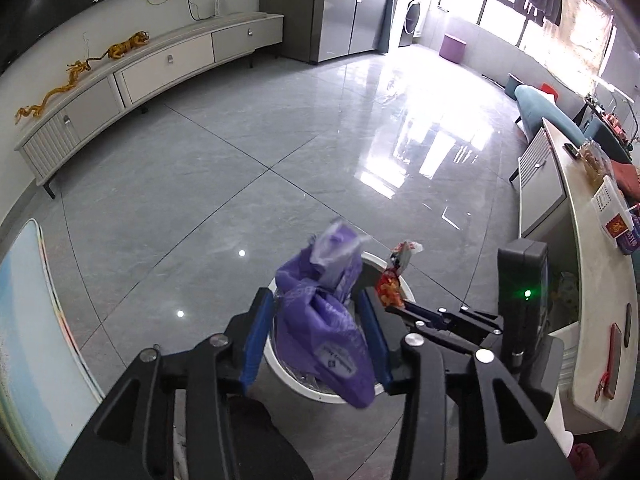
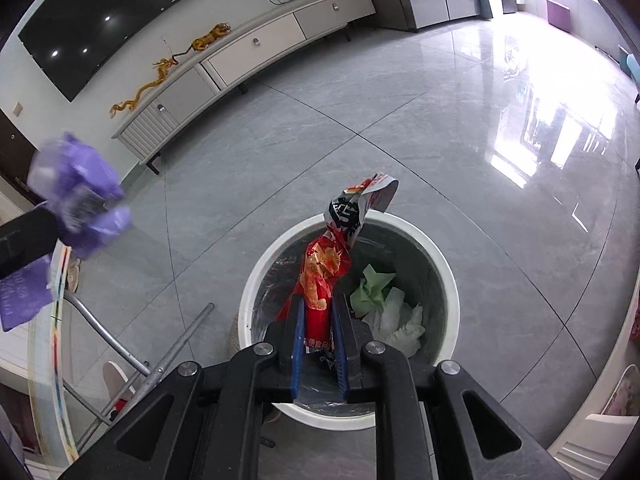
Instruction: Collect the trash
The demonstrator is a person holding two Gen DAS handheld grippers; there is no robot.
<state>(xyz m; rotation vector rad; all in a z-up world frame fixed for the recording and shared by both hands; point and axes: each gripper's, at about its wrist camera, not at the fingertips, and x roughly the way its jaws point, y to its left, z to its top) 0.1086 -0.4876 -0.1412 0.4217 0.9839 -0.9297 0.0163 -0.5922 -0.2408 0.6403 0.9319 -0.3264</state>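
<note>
left tool [image 1: 316, 312] grips crinkled purple bag [image 1: 320, 312] | right tool [image 2: 318, 316] pinches glossy red wrapper [image 2: 324, 272] — over round white bin [image 2: 450, 280]

Two black two-finger grippers with blue pads: the left gripper [image 1: 318, 332] and the right gripper [image 2: 319, 328]. One crumpled purple plastic bag [image 1: 324, 308]. One red and silver crinkled snack wrapper [image 2: 332, 256]. One round white trash bin with a grey liner [image 2: 448, 280]. Inside the bin, one crumpled pale green paper [image 2: 370, 286] and one wad of white tissue [image 2: 398, 322]. Two golden figurines on one long white TV cabinet [image 1: 168, 64]: one dragon [image 1: 52, 94] and one tiger [image 1: 128, 45]. One purple cube stool [image 1: 453, 49].
</note>
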